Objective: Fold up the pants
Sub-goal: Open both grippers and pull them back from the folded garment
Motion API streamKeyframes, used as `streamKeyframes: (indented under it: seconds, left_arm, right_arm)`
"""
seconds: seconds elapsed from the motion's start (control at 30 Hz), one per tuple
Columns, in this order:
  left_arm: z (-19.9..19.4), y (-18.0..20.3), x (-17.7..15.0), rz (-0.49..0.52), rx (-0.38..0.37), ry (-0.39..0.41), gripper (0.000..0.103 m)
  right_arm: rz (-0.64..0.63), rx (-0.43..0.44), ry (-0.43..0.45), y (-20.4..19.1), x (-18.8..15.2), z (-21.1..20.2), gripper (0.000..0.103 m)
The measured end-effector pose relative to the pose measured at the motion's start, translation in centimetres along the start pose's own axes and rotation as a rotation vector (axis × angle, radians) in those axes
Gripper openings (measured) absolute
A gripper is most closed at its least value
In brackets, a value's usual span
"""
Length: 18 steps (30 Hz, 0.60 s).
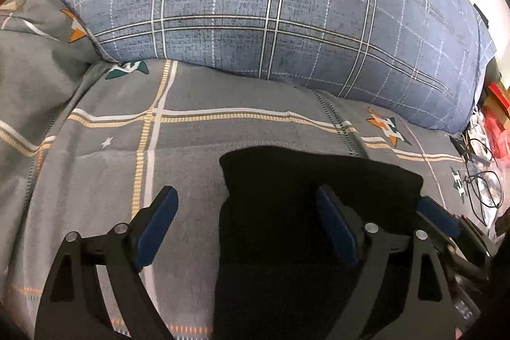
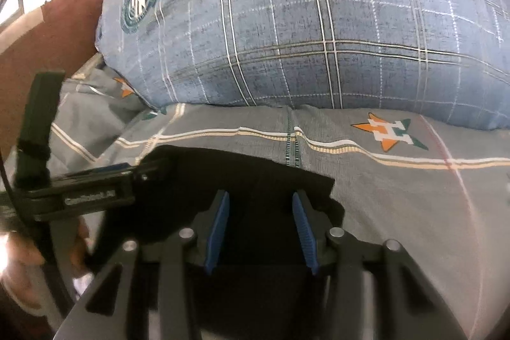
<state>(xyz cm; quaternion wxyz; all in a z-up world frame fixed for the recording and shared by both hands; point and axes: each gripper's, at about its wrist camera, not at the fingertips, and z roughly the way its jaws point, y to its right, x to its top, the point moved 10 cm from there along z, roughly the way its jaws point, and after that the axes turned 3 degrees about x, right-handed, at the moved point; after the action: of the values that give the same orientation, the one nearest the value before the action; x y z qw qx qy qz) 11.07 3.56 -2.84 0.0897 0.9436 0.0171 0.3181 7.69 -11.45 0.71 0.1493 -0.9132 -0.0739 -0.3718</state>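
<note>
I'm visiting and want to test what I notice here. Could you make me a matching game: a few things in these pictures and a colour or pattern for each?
Things:
1. pants
2. pillow
3. bedsheet
4. left gripper pads

Looks:
A. grey with orange-and-green stars
B. plain black
C. blue, on black fingers
D. blue-grey plaid

Pairs: 1-B, 2-D, 3-A, 4-C
</note>
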Motion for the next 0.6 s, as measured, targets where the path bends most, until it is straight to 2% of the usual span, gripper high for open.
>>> streamKeyframes:
  seconds: [0.1,0.3,0.47,0.57,0.6]
  left_arm:
    - [-1.4,-0.1,-0.3,0.006,0.014,0.023,0.089]
    - [-3.1,-0.7,-1.8,0.007,0.046,0.023,0.089]
    - [-6.2,-1.4,-2.8,0.014,0.066,0.069,0.089]
    - [-8.2,-1.3,-3.2,0.024,0.068,0.1,0.089]
    - [-8.7,-1.2,-3.3,0.026,0.07,0.111,0.089]
  right_arm:
    - [-0.012,0.01,0.008,-0.8,-0.8,-1.8,0.052]
    - [-0.062,-0.026,-0.021,-1.2,-3.6,-1.6,0.052]
    - [-0.024,0.0,0.034,-1.8,-2.6,-4.3,0.053]
    - [-0.029,-0.014,0.065,-2.5,-2.4,-6.1,0.065]
    - [-0.027,-0.015,0.072,-2.6,-2.4,-6.5,0.066]
